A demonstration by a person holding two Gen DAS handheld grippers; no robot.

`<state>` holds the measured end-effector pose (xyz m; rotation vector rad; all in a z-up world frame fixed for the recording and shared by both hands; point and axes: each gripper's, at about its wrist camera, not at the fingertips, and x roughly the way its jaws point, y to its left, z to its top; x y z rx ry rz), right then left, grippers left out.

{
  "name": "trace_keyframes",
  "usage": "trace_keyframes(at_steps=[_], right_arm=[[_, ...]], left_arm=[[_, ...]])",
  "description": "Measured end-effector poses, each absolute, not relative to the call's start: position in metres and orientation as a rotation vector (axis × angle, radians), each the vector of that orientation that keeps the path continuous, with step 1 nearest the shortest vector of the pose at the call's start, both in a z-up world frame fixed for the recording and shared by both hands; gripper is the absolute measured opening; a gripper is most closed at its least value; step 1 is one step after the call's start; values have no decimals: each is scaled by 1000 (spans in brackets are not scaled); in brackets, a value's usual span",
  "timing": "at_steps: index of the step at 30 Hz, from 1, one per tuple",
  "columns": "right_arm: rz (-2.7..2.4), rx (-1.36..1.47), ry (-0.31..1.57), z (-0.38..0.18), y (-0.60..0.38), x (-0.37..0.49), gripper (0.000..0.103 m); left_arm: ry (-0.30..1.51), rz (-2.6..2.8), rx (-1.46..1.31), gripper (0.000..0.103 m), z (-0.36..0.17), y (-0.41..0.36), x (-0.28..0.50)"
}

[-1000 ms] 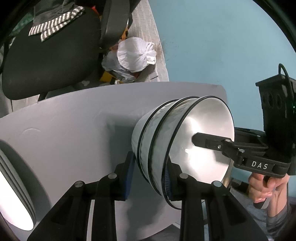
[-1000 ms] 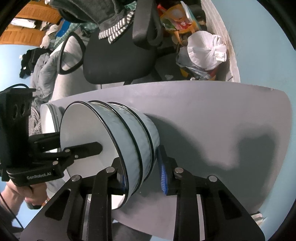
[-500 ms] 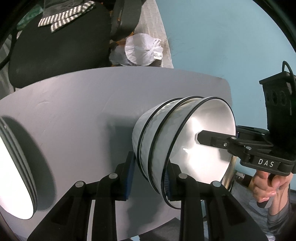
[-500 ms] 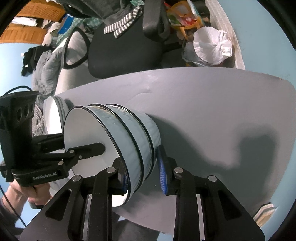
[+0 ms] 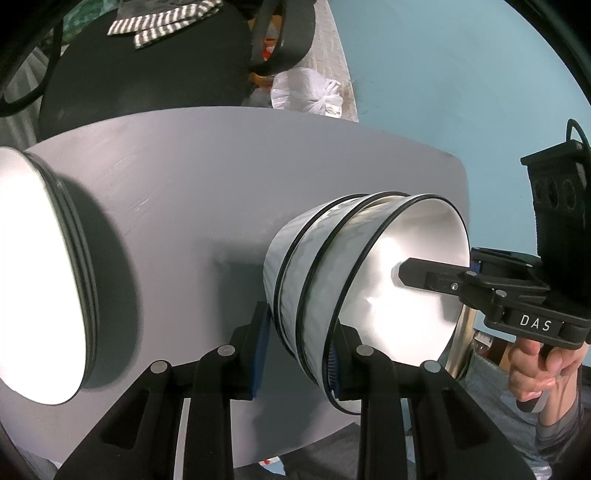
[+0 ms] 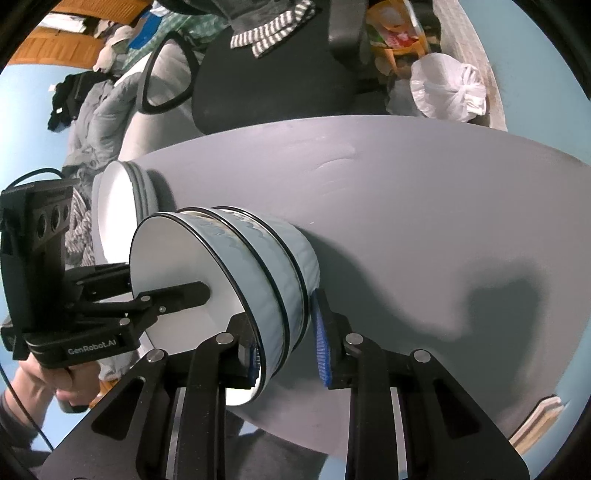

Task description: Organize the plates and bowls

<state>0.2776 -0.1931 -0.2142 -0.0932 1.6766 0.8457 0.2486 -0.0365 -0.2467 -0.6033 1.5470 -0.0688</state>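
Observation:
A stack of three nested pale blue bowls (image 5: 317, 280) with black rims and white insides is over the grey table (image 5: 221, 192). My left gripper (image 5: 295, 350) is shut on its near wall, one finger inside. My right gripper (image 6: 288, 339) is shut on the opposite wall of the bowl stack (image 6: 266, 273), and its finger (image 5: 428, 275) shows inside the top bowl. A stack of white plates (image 5: 40, 280) with dark rims sits at the table's left; it also shows in the right wrist view (image 6: 118, 214).
A black office chair (image 6: 280, 70) stands beyond the table's far edge with a striped cloth (image 6: 269, 33) on it. A white plastic bag (image 6: 447, 88) lies on the floor by the blue wall (image 5: 461, 85). Clothes (image 6: 92, 110) lie piled at the left.
Both grippers have carried the bowl stack to the left, toward the plate stack, which now looms larger in the left wrist view. Both grips are unchanged.

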Motion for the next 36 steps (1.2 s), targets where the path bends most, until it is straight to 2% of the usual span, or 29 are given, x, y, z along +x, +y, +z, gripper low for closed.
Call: trace_keyframes(at_steps=[18, 36], right_arm=[[915, -145, 1631, -191, -138, 247, 25], [1017, -242, 1545, -153, -49, 213, 24]], left_arm=[[1457, 7, -635, 27, -204, 17, 201], [1336, 128, -666, 27, -158, 101, 147]])
